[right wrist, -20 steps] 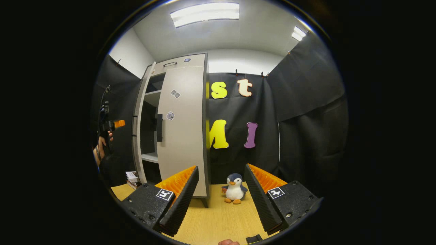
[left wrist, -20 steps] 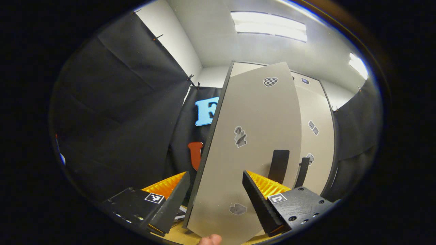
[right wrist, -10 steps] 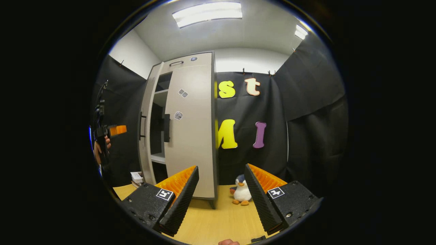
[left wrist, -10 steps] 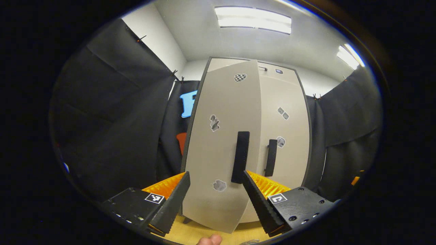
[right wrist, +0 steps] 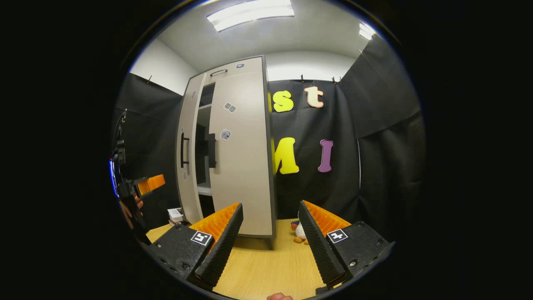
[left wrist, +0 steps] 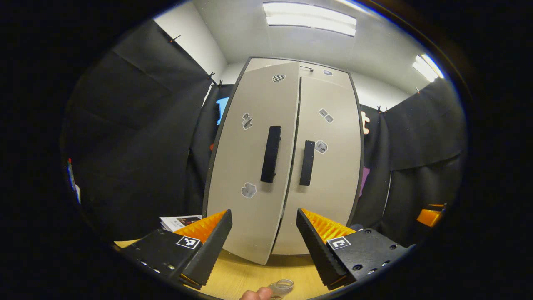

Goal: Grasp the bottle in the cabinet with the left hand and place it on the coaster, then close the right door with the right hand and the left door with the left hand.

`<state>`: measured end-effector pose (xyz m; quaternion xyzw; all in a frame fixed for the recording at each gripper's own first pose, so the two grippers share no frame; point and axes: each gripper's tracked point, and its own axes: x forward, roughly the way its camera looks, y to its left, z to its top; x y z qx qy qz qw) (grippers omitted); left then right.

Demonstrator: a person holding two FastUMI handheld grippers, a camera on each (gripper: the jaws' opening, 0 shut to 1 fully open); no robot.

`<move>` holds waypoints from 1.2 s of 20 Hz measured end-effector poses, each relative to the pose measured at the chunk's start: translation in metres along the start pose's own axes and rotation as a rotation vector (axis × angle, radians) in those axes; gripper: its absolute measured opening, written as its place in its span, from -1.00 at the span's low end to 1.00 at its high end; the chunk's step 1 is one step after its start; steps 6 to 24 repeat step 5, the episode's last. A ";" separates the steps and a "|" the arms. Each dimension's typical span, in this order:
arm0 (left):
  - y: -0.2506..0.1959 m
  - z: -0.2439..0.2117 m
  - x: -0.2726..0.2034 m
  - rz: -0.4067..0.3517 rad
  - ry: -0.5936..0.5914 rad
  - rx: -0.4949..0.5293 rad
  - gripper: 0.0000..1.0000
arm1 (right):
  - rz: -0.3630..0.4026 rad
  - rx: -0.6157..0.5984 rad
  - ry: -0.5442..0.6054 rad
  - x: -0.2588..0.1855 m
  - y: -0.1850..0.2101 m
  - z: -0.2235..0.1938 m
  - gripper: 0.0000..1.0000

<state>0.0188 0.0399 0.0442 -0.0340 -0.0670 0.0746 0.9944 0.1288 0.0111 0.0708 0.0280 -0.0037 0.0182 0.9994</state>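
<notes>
The left gripper (left wrist: 262, 237) faces the front of the cabinet (left wrist: 325, 73); its jaws stand open and hold nothing. The left door (left wrist: 250, 166) is nearly shut, its free edge standing slightly proud of the right door (left wrist: 329, 175), which sits flush with the cabinet frame. Each door carries a dark vertical handle beside the centre seam.

The top of the bottle (left wrist: 282, 286) shows at the lower edge of the left gripper view, over the wooden surface (left wrist: 245, 279) between the fingers. The coaster cannot be made out.

The right gripper (right wrist: 270, 233) is held off to the cabinet's right side, jaws open and empty. In the right gripper view a narrow gap shows between the two doors. A plush penguin (right wrist: 298, 233) sits on the surface beside the cabinet, partly hidden by a finger.
</notes>
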 end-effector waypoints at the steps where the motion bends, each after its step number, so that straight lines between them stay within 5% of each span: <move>1: -0.001 -0.005 -0.004 0.011 -0.004 0.020 0.90 | 0.004 0.003 0.004 0.001 0.001 0.000 0.65; 24: -0.020 -0.014 -0.014 -0.001 -0.013 0.030 0.89 | 0.015 0.016 0.015 -0.001 0.006 -0.003 0.65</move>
